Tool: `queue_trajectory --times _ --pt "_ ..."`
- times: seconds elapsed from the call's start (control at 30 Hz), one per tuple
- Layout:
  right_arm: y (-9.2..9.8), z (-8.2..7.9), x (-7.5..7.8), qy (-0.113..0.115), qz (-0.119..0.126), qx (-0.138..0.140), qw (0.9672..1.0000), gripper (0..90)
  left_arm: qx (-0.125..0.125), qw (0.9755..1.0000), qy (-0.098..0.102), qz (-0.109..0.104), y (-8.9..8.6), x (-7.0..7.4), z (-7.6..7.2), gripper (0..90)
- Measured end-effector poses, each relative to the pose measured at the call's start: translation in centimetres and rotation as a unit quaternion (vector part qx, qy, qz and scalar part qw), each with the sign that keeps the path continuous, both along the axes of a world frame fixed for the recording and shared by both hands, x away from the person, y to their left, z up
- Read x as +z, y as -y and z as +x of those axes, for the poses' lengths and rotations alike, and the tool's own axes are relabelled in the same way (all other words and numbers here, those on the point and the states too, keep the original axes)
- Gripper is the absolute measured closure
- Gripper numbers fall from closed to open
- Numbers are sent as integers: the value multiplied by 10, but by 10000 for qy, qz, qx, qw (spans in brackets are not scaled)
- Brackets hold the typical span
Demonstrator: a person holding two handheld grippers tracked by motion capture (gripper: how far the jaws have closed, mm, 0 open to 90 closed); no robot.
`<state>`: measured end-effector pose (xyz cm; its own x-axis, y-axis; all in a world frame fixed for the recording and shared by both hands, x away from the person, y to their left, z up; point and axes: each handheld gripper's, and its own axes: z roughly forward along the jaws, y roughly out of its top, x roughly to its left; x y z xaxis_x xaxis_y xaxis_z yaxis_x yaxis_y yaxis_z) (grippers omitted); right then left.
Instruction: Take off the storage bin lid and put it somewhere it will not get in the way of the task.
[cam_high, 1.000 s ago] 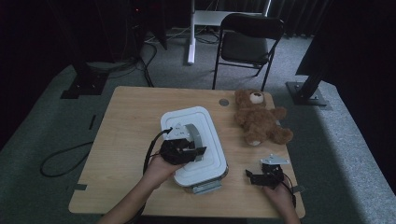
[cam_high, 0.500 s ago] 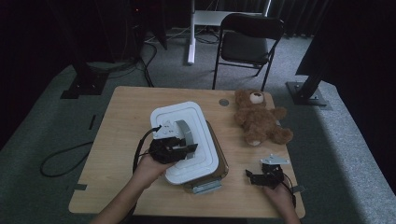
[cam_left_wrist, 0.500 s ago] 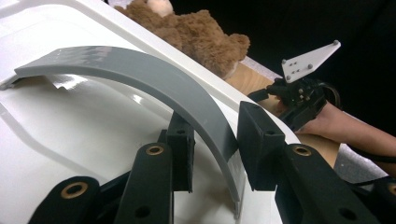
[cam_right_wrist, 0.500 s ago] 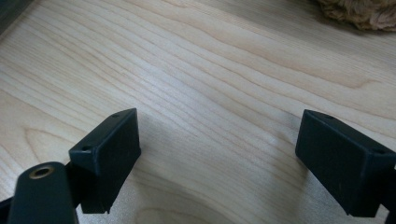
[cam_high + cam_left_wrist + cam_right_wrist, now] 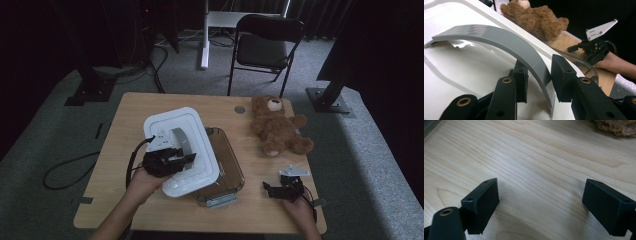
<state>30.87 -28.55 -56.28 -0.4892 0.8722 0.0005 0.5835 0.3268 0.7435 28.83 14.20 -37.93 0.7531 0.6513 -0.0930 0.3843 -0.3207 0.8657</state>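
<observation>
Left gripper (image 5: 186, 159) is clamped on the grey handle (image 5: 506, 43) of the white lid (image 5: 177, 131), holding it tilted clear of the clear box (image 5: 231, 165) just right of it. Right gripper (image 5: 270, 189) rests released over bare table (image 5: 536, 157), the teddy bear (image 5: 277, 125) beyond it.

White lid (image 5: 179, 147) with grey arched handle (image 5: 506, 47).
It sits tilted, shifted left off the clear container (image 5: 227, 162), half uncovering it.

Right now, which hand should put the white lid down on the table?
Left. The left gripper is shut on the grey handle of the white lid, lifted off the clear box. The right gripper rests open, away from it.
</observation>
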Motion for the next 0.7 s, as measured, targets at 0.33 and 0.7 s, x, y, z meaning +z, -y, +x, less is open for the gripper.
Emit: queue_trajectory --times 0.33,0.7 --pt "0 0 0 0 -8 3 10000 130 197 9998 61 -55 -29 0 -8 682" --pt "0 0 0 1 -5 1 10000 130 423 9991 59 -82 -62 -10 -14 682"
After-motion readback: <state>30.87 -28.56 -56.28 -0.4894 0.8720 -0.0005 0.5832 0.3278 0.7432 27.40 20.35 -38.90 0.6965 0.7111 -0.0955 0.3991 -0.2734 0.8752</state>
